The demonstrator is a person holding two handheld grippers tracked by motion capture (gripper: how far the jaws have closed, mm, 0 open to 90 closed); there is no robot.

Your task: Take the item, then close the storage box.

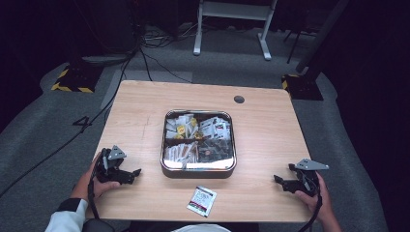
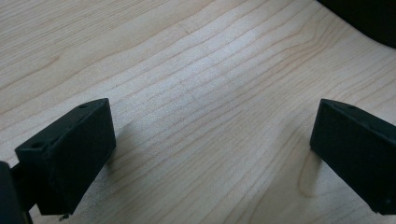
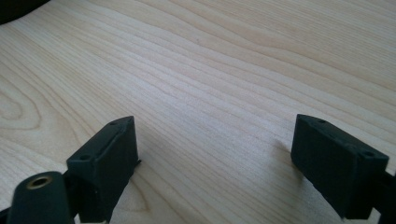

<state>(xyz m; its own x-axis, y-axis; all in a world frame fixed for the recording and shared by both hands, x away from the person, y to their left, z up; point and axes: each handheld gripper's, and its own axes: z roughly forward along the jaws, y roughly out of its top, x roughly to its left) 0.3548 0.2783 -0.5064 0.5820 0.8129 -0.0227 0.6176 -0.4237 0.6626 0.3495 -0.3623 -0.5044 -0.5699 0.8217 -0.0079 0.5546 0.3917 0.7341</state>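
While both tongs rest low on the wooden table, neither grasps anything. The left gripper sits at the near left part of the table, held in the person's left hand, and in the left gripper view its jaws stand wide apart with bare wood grain between them. The right gripper sits at the near right, in the person's right hand; the right gripper view shows its jaws spread wide as well, over bare wood.

Between the two grippers, nearer the table's front edge, lies a small white packet with a dark red band and some print too small to read. It lies flat, apart from both grippers, somewhat closer to the left one. Just beyond the packet, also between the grippers, stands a square metal tray split into four compartments, each filled with small sachets; some of these carry yellow or red marks, but no word on them is legible. Packet and tray lie close together without touching.
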